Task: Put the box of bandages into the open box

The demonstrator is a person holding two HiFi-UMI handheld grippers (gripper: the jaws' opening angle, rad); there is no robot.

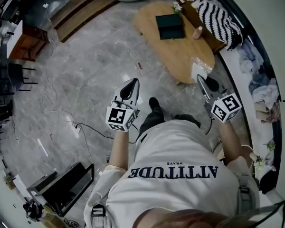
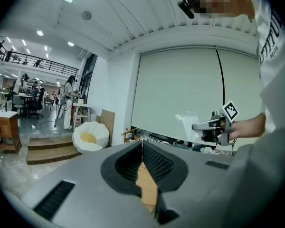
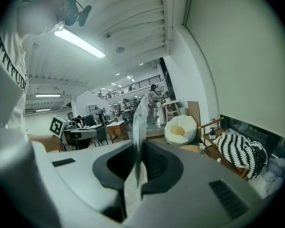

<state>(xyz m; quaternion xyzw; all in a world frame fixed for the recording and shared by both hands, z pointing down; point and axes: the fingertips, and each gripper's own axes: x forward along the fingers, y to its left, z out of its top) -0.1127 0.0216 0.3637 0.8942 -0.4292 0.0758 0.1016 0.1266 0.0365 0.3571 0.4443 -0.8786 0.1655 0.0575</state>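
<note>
In the head view my right gripper [image 1: 200, 80] hangs over the near end of a wooden table [image 1: 185, 56], shut on a clear plastic bag [image 1: 201, 67]. The right gripper view shows the thin bag [image 3: 138, 122] standing up edge-on out of the closed jaws. What the bag holds I cannot tell. A dark box [image 1: 170, 26] lies farther along the table. My left gripper [image 1: 131, 83] is held over the floor left of the table, its jaws shut with nothing between them. In the left gripper view the right gripper [image 2: 210, 126] carries the bag [image 2: 187, 120].
A small bottle [image 1: 197, 32] and a black-and-white striped cloth [image 1: 219, 19] sit at the table's far right side. Cables [image 1: 80, 127] run over the marble floor. A black case [image 1: 69, 184] lies at lower left. A white beanbag [image 2: 90, 136] stands by wooden steps.
</note>
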